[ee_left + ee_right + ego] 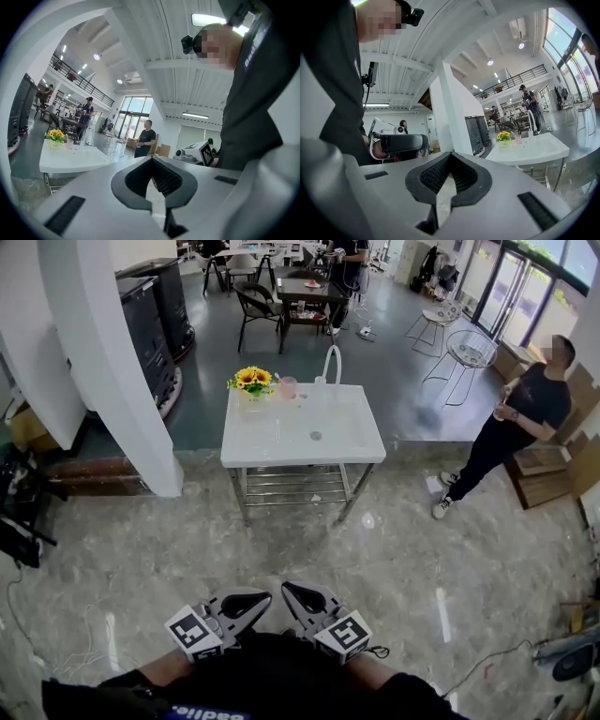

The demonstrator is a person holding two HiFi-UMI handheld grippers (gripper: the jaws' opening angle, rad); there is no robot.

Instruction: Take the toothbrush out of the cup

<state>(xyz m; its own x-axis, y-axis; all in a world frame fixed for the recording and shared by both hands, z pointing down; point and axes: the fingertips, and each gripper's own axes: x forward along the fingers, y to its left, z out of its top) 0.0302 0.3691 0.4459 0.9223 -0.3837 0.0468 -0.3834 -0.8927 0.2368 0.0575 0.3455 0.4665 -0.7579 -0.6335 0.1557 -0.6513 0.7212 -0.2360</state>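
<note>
A small pink cup (287, 386) stands at the far edge of the white sink table (281, 439), well ahead of me; whether a toothbrush is in it is too small to tell. In the right gripper view the cup (518, 138) shows beside the flowers. Both grippers are held close to my body, far from the table. My left gripper (251, 603) and my right gripper (300, 598) point forward side by side. In each gripper's own view the left gripper (152, 160) and the right gripper (450, 157) are shut with nothing between the jaws.
Sunflowers (251, 379) and a white faucet (331, 362) stand by the cup. A big white column (112, 362) rises at the left. A person in black (516, 427) stands to the table's right. Marble floor (309, 549) lies between me and the table.
</note>
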